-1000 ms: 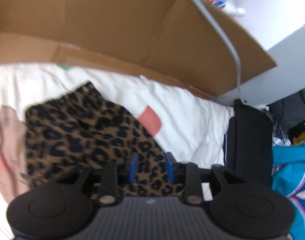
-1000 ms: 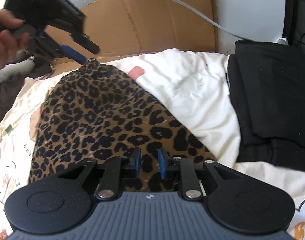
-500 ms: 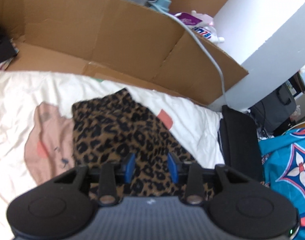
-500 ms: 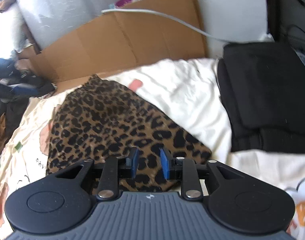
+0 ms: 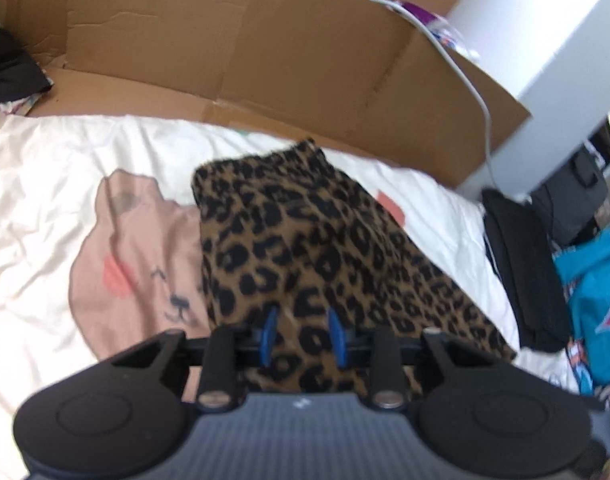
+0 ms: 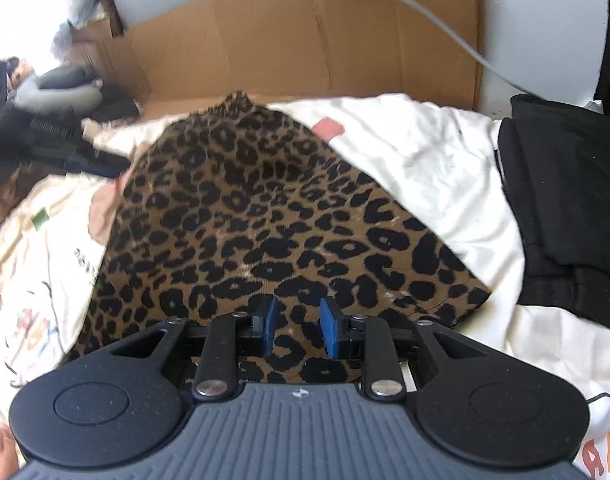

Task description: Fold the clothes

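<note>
Garment: leopard-print garment, soft knit, lying in a rough wedge on the white printed sheet.
Edges: brown cardboard bordering behind; folded black clothes sitting right, apart.
Left gripper: jaws closing over the near hem; pinching unclear.
Right gripper: slightly parted above the hem; grip unclear.
Change: left view is showing more sheet than a second ago.

Bright daylight, motion blur, fisheye-warped edges.
</note>
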Tool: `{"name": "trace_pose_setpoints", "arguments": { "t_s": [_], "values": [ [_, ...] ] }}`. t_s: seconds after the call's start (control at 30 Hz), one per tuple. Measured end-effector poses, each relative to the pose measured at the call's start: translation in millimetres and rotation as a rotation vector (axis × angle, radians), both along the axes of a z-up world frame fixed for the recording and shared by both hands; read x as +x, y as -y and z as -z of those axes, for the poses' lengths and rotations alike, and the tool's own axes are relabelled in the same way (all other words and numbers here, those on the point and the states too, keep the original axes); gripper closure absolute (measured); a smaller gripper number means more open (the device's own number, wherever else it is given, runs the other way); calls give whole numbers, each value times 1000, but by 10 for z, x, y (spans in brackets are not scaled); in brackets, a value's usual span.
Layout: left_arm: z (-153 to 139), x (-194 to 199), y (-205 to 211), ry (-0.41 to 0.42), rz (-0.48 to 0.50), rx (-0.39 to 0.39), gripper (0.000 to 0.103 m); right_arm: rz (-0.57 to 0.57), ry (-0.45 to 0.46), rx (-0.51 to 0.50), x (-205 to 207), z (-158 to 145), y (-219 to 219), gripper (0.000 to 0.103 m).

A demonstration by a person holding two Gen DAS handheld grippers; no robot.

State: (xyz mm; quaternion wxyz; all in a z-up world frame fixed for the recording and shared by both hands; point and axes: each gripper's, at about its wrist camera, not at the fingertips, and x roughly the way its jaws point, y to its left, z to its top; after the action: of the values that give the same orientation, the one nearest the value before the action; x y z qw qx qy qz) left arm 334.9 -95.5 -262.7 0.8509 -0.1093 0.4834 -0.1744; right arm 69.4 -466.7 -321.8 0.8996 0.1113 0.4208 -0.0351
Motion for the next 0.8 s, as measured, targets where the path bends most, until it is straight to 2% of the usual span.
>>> {"name": "trace_pose_setpoints", "arguments": {
  "t_s": [0.13, 0.27, 0.33, 0.4, 0.53, 0.67, 0.8],
  "values": [
    [176, 206, -39, 3, -7, 6, 86, -16, -28, -11, 34, 61, -42, 75],
    [395, 368, -58, -43, -45, -6, 87, -7, -49, -14, 52, 119, -6, 74],
    [476, 408, -40, -56, -61, 18, 87, 18, -65, -6, 73, 142, 44, 74],
    [492, 406, -21, -40, -96, 65, 94, 42, -80, -15, 93, 156, 84, 74],
    [345, 311, 60, 9, -105, 82, 96, 67, -82, -50, 79, 146, 147, 74],
    [115, 253, 259, 93, -16, 84, 96, 85, -39, -64, 37, 93, 225, 74],
    [12, 386, 499, 135, 47, 87, 96, 98, -16, -45, 68, 66, 323, 74]
  ]
}}
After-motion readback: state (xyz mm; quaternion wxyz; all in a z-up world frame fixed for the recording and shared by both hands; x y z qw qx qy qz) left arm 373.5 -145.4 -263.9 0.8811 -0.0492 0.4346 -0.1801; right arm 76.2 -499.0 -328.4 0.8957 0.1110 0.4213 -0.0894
